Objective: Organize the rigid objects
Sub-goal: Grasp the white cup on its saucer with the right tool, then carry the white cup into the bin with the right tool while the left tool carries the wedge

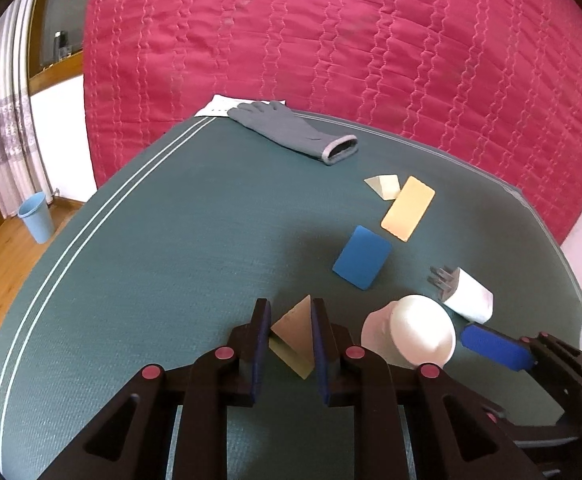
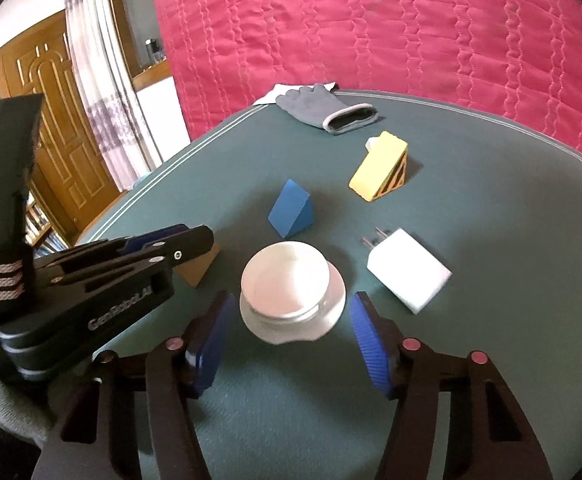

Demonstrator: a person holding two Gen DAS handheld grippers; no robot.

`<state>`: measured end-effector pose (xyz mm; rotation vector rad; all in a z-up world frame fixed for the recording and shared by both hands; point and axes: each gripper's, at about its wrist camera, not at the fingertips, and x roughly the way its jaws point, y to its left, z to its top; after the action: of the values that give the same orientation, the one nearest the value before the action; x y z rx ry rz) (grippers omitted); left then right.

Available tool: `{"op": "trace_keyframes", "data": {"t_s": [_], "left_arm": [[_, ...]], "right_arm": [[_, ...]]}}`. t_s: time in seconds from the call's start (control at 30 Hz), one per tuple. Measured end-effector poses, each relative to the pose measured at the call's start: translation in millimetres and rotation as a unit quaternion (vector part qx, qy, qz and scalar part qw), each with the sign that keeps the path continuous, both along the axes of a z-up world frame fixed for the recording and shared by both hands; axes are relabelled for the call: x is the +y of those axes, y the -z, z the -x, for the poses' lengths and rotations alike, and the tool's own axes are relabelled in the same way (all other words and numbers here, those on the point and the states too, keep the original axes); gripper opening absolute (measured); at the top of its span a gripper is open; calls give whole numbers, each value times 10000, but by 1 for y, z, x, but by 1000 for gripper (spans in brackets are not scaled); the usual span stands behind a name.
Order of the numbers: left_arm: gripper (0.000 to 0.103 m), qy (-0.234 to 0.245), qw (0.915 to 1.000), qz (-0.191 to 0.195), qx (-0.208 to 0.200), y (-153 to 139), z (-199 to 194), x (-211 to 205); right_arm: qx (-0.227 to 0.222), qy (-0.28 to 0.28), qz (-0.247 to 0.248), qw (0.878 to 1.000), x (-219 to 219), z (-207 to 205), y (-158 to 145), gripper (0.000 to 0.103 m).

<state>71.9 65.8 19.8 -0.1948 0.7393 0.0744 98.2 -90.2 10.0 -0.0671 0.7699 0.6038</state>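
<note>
left gripper (image 1: pixel 291 338) is clamped on the tan wedge (image 1: pixel 293 332) low over the desk (image 1: pixel 171 248), right gripper (image 2: pixel 291 340) sits open around the white jar (image 2: pixel 293 292) without touching, so I'd center it before squeezing

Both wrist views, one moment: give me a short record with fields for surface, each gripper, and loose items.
surface: green mat
left gripper: shut on tan wedge
right gripper: open, pads either side of white jar, not touching
wedges: blue wedge; yellow wedge; cream wedge behind it
other: white charger, prongs toward far edge; grey glove at far edge
</note>
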Motion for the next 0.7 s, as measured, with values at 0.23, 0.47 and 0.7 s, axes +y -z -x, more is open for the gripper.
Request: {"op": "trace_keyframes", "data": {"t_s": [0.23,0.47,0.7], "left_arm": [[21,-20,10000,4,24,1,-1,1],[21,-6,10000,8,58,2,-2,2],[21,2,10000,-18,67,3,-2,1]], "right_arm": [[114,-70,71,9999,11,-9,4,54],[97,-25,105,9999,11,-9,4,52],[180,162,-45,9997,-12,3,5,52]]}}
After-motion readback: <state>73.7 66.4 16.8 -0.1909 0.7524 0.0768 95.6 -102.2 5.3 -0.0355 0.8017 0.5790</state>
